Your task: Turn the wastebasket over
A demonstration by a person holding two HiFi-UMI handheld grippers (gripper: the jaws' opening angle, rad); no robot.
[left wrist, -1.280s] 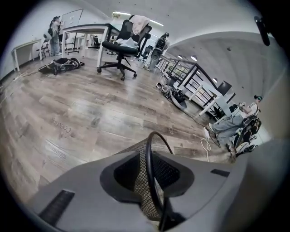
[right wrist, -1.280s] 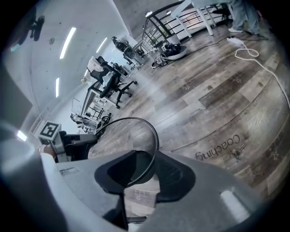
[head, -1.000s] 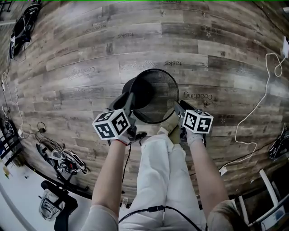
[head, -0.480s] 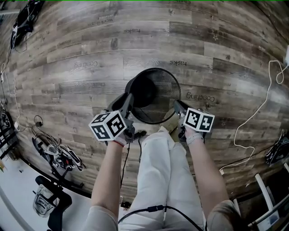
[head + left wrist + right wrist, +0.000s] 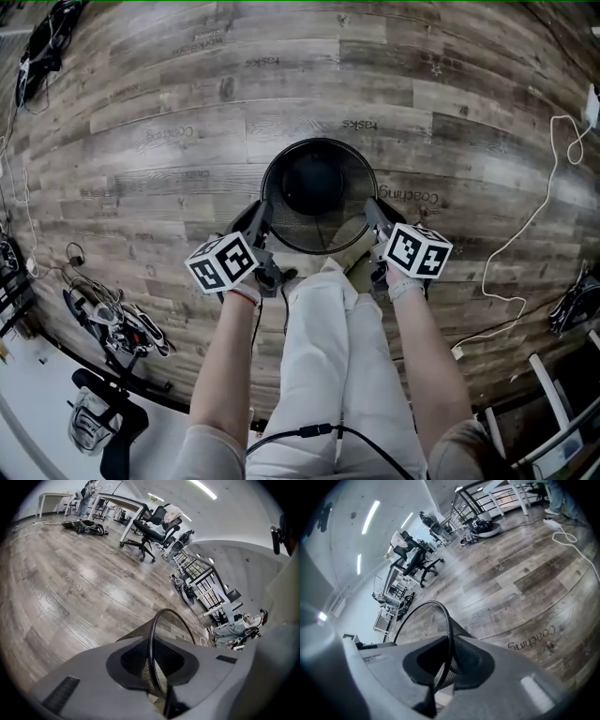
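Two claws are gripping the basket [image 5: 314, 142] rim: L claw [image 5: 262, 210] at its left side, R claw [image 5: 373, 210] at its right. Jaws have just been closing, now narrow, w/ rim and mesh wall between them. Basket is sitting mouth-up on the floor [image 5: 187, 112], just ahead of the knees [image 5: 328, 281]. Step in hand, likely: securing the grasp. Next move is calling for a joint lift & approx. half-turn, w/ both grips staying equal.

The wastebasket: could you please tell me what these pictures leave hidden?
- Underside of the wastebasket: head view looks straight down, hiding floor contact.
- Grip of left gripper and right gripper: jaws have just been closing, rim between them; grey jaw bodies cover the contact in both gripper views.
- End of white cable: cut by head view's right edge.
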